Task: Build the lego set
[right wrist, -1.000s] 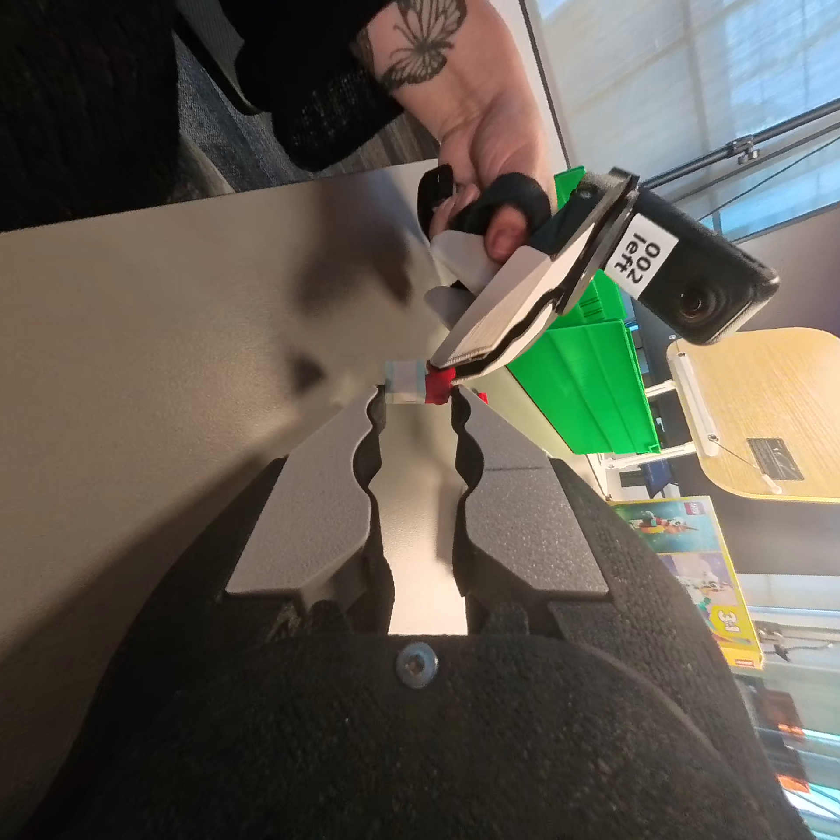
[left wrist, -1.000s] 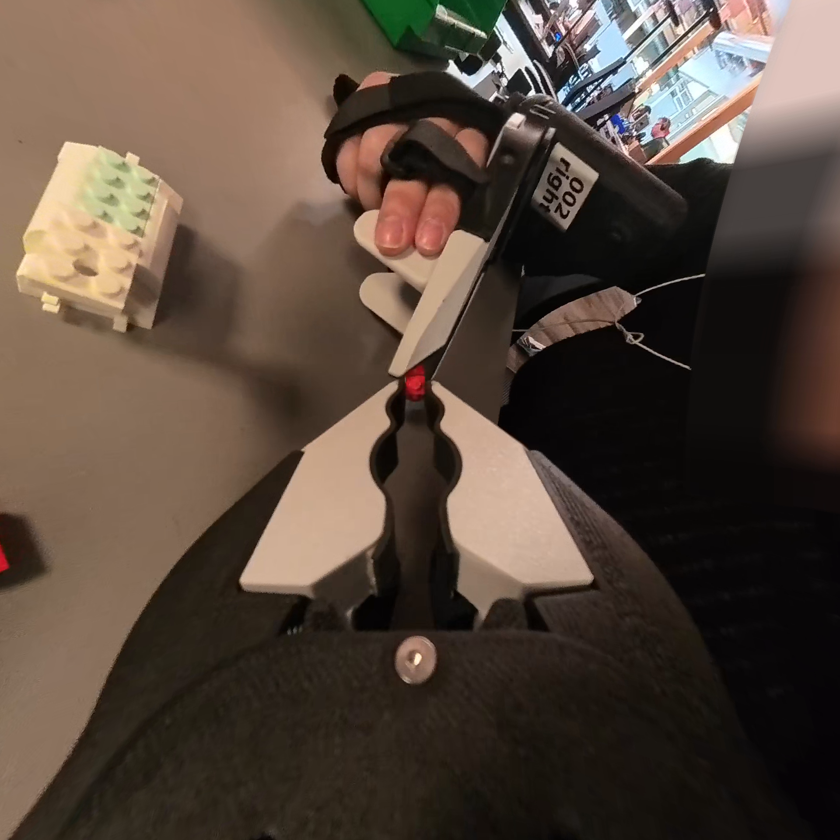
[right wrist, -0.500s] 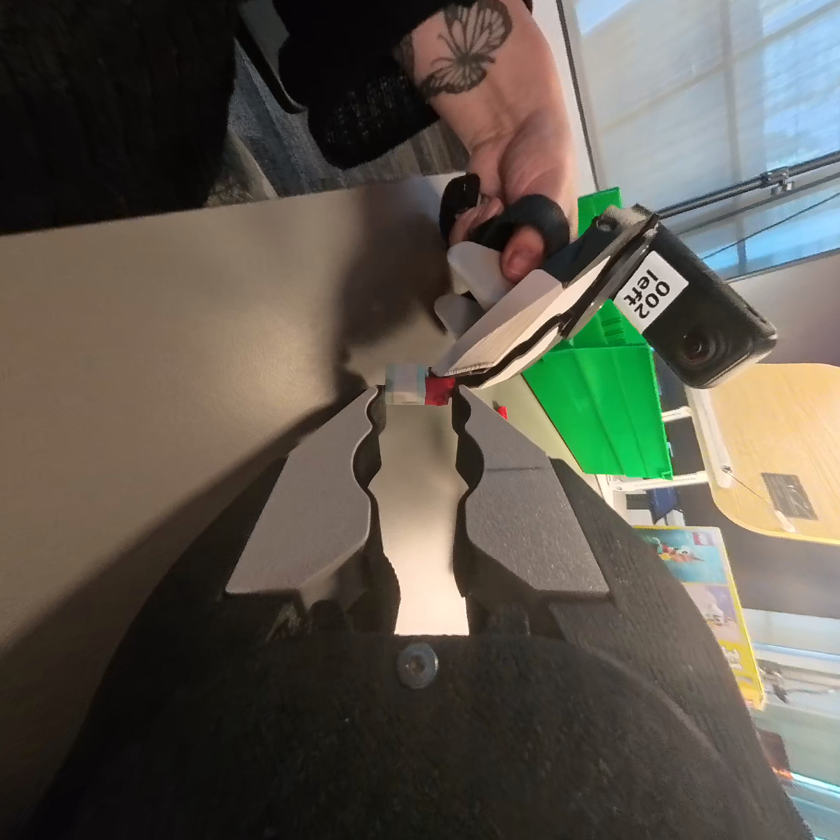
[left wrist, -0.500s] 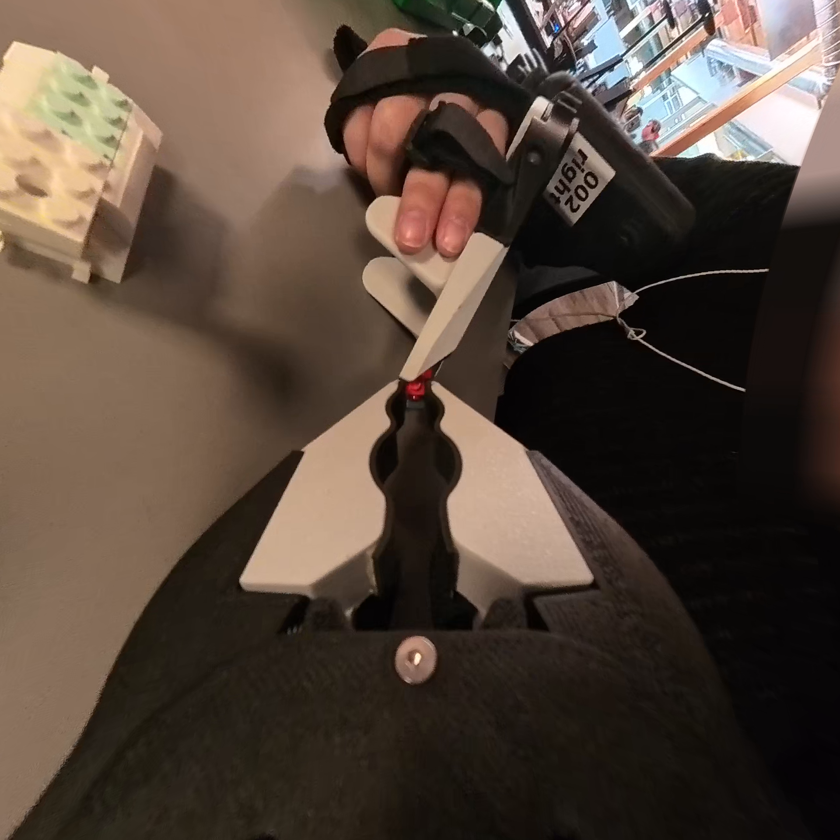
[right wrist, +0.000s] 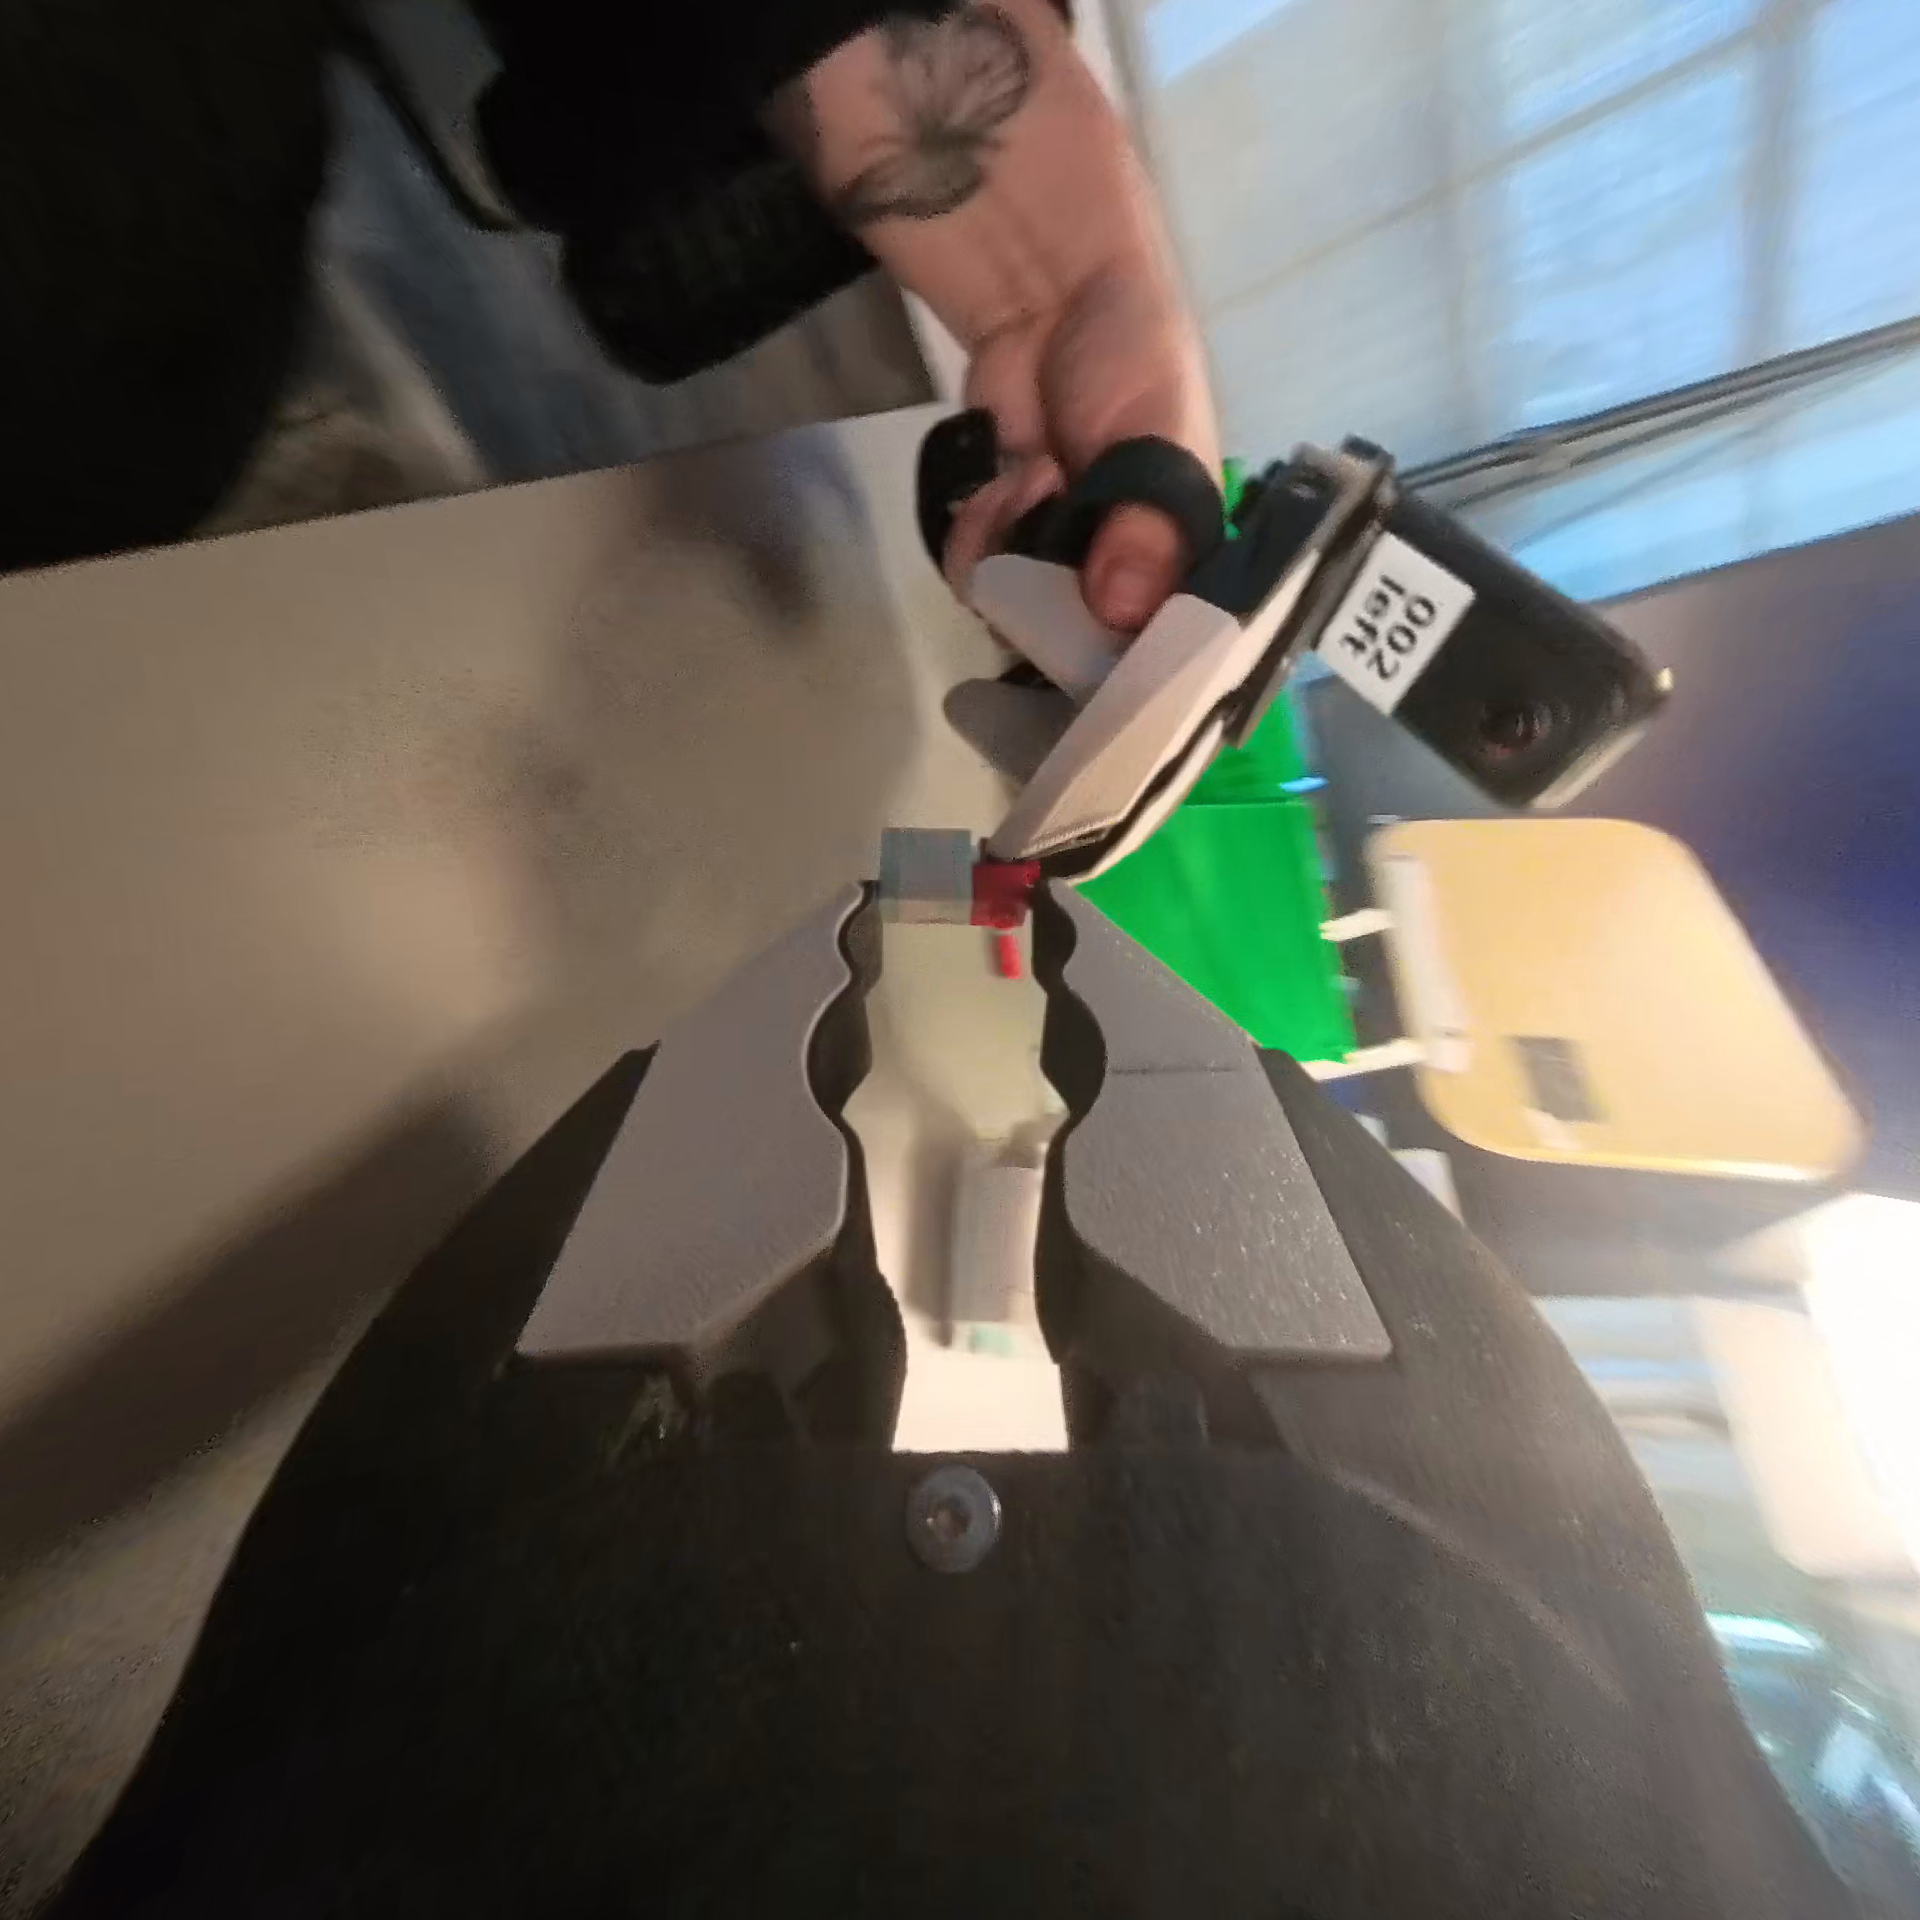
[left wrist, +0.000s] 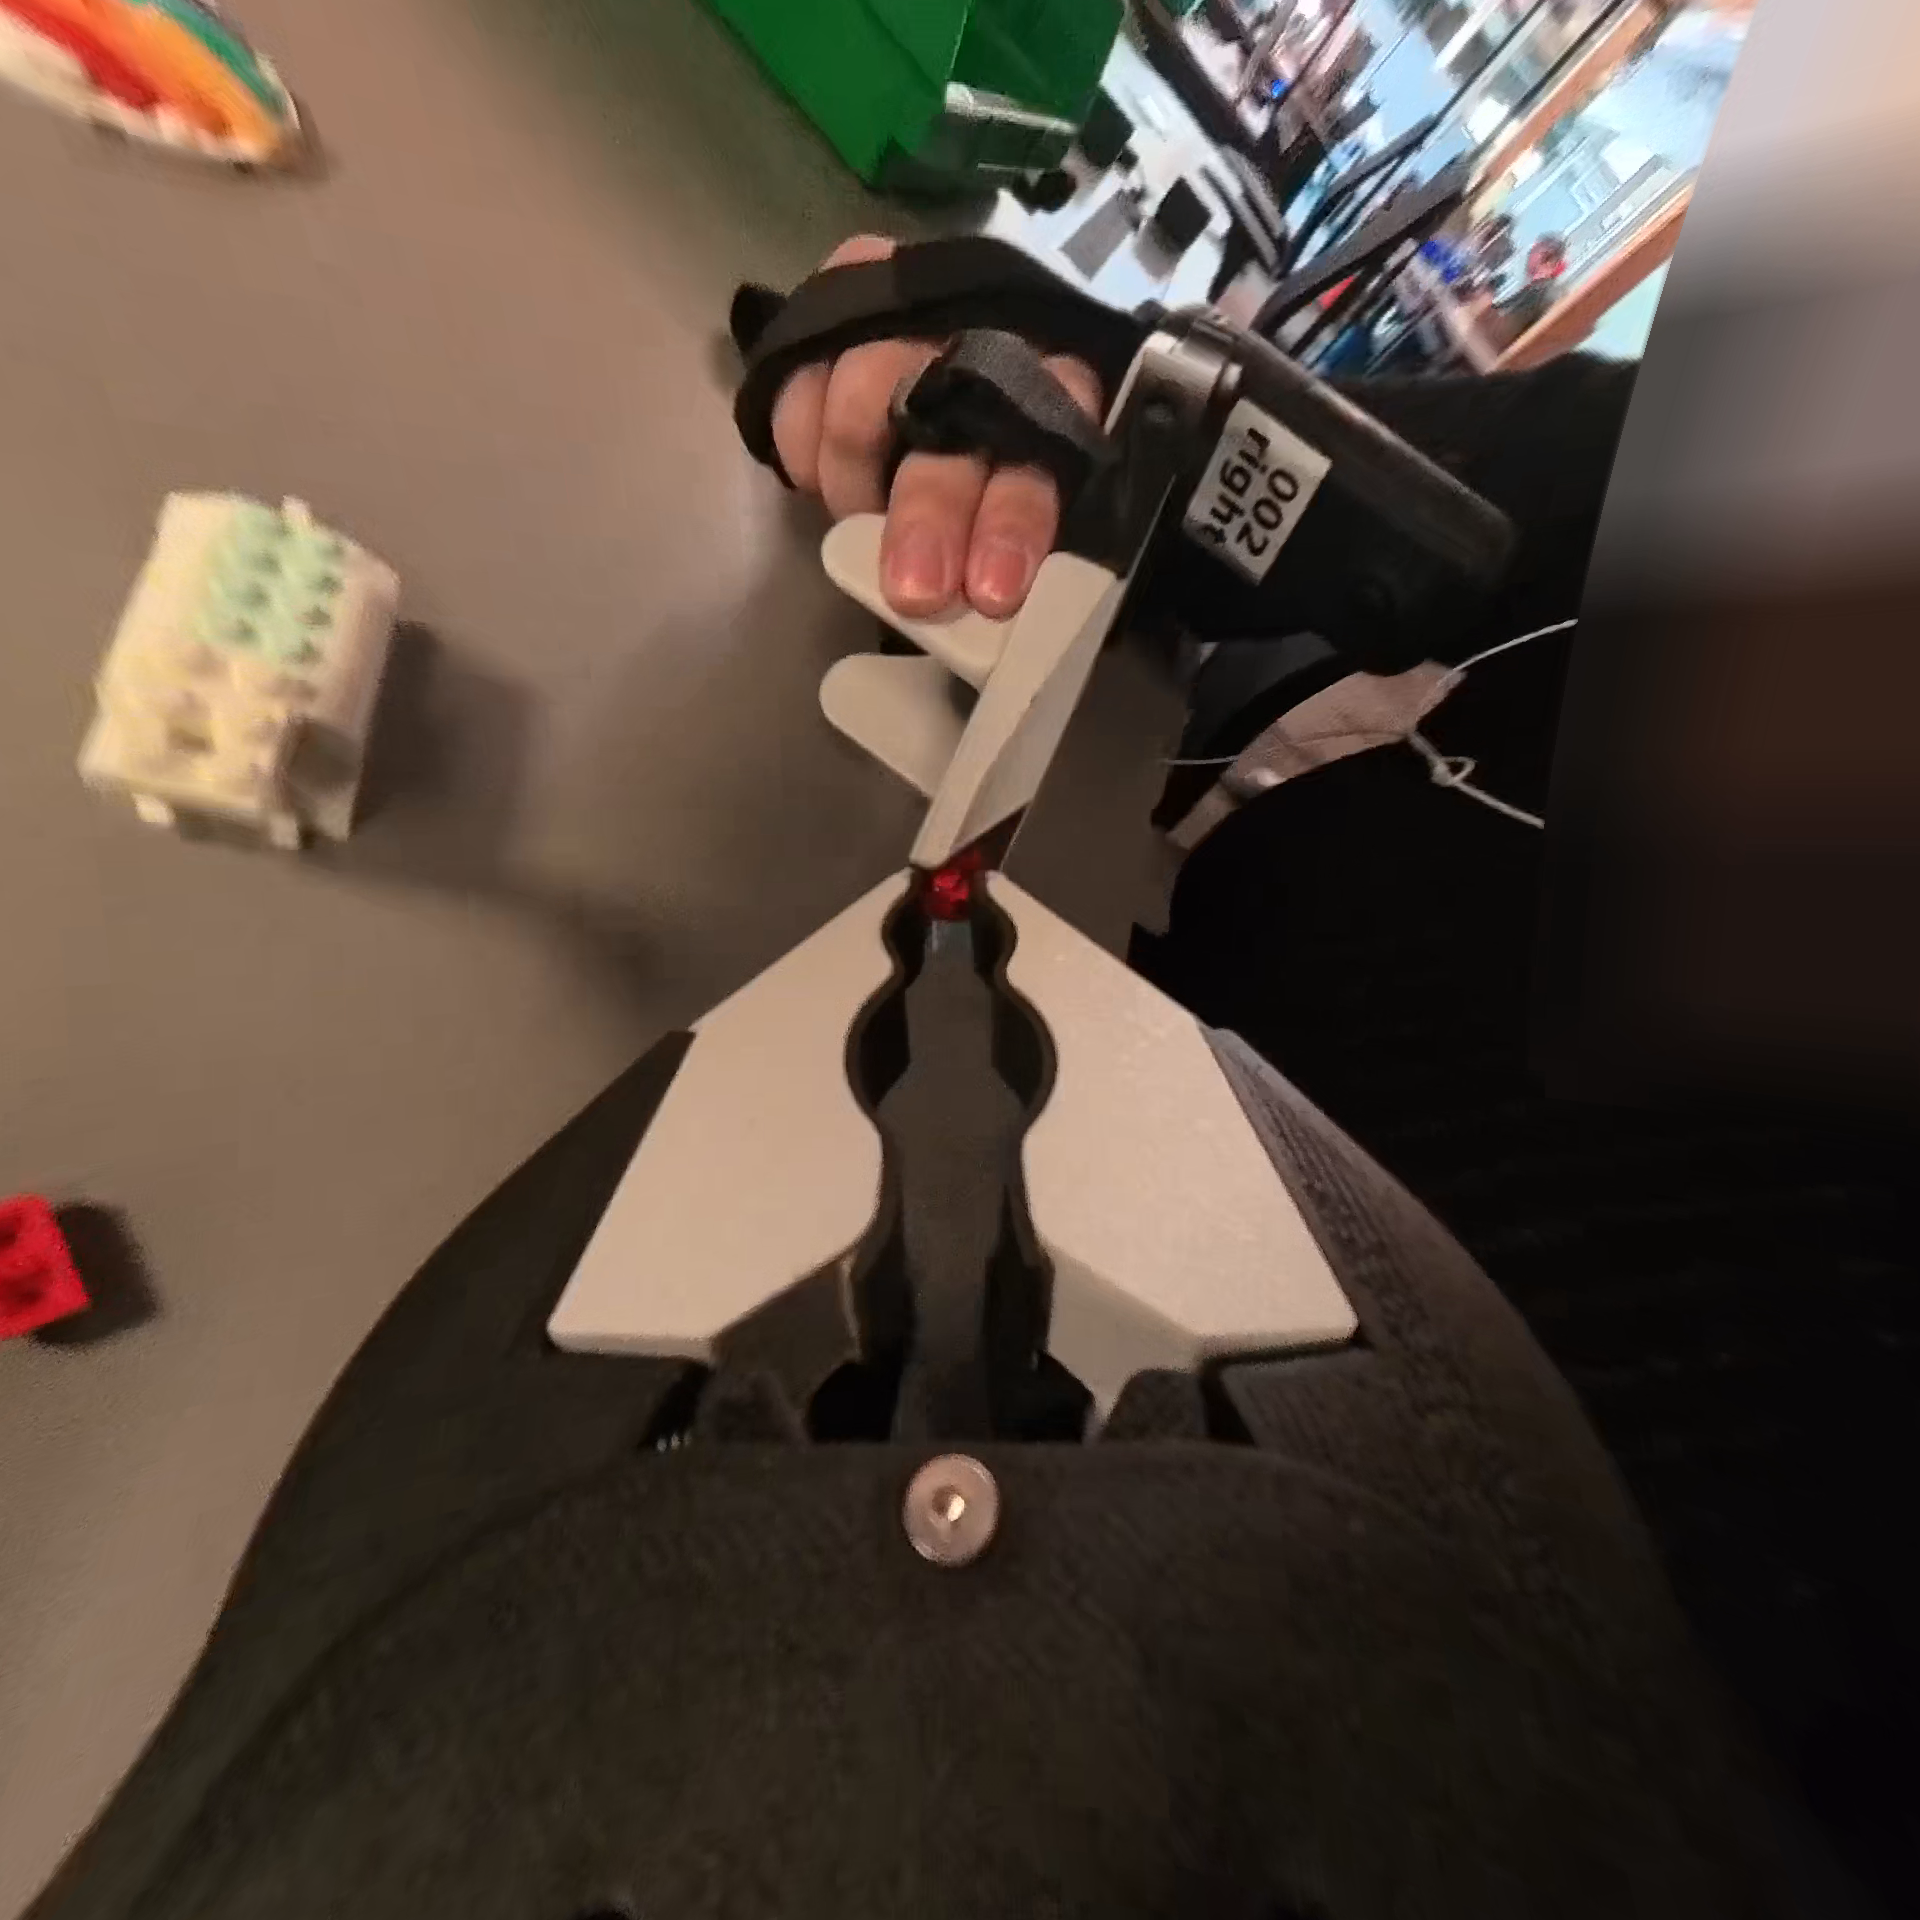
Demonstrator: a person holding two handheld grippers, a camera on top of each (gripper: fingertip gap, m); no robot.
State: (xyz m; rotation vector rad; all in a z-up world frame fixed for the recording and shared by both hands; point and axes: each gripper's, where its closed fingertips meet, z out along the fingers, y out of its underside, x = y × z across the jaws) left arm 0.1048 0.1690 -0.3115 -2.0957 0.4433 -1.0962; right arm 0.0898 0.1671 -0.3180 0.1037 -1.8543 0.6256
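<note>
My left gripper is shut on a small red lego piece held in the air above the grey table. In the right wrist view, that red piece sits joined to a grey-blue brick. My right gripper is shut across the two, tip to tip with the left gripper. The right gripper meets the left one from above in the left wrist view. A white and mint lego block lies on the table to the left, also blurred in the right wrist view.
A loose red brick lies at the left edge. A green bin stands at the back, also in the right wrist view. A colourful printed sheet lies top left. A yellow wooden seat is beyond the table. My left and right fingertips are right by each other.
Both grippers have swung together while still joined at the red piece. The white block has shifted right in the left wrist view, and the red brick and printed sheet have come into view.
</note>
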